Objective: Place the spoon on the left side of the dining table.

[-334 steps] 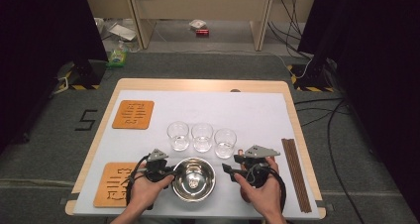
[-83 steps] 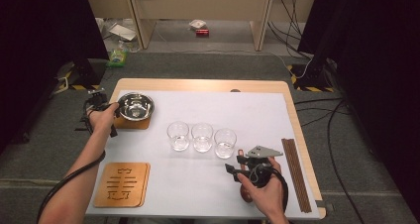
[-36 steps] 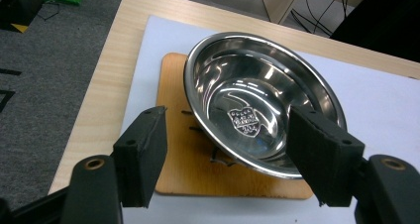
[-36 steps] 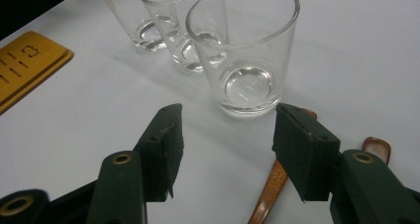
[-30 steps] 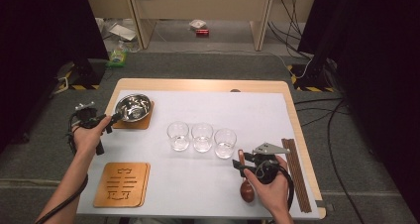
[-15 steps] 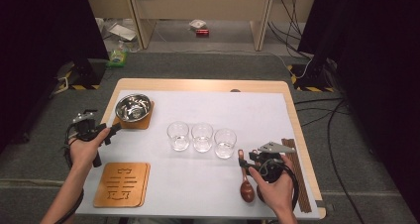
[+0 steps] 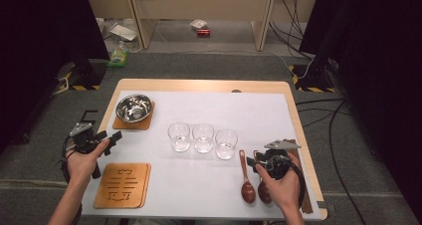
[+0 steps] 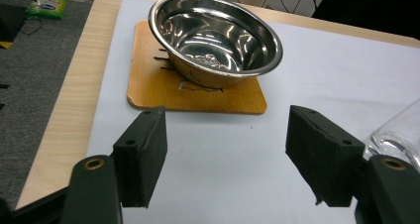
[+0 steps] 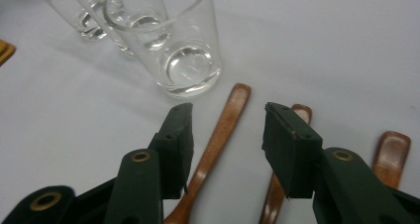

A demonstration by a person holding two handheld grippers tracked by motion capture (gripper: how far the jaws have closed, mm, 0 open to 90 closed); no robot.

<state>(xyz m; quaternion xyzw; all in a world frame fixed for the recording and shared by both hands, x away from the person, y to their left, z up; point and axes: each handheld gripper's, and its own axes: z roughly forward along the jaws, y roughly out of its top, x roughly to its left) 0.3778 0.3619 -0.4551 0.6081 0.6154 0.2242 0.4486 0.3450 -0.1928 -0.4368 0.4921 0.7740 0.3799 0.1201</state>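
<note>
From above, your left tool [image 7: 113,137] sits off the left edge of the surface [image 7: 259,93], jaws spread and holding nothing. The steel bowl [image 7: 133,108] rests on a wooden coaster [image 7: 142,124] near the far left corner, and a second coaster [image 7: 122,185] lies near the near left corner. Your right tool [image 7: 252,161] hovers by the near right corner over two wooden spoons [image 7: 246,181], just beside the row of three glasses [image 7: 202,137].

Along your left tool [image 8: 225,154], the jaws stand wide apart over bare white surface, with the bowl [image 8: 216,34] ahead on its coaster [image 8: 148,87].

Along your right tool [image 9: 225,135], the jaws have just been closing but are apart, pressing nothing; one spoon handle [image 9: 223,130] lies on the surface below the gap, and the nearest glass [image 9: 171,40] is just ahead.
</note>
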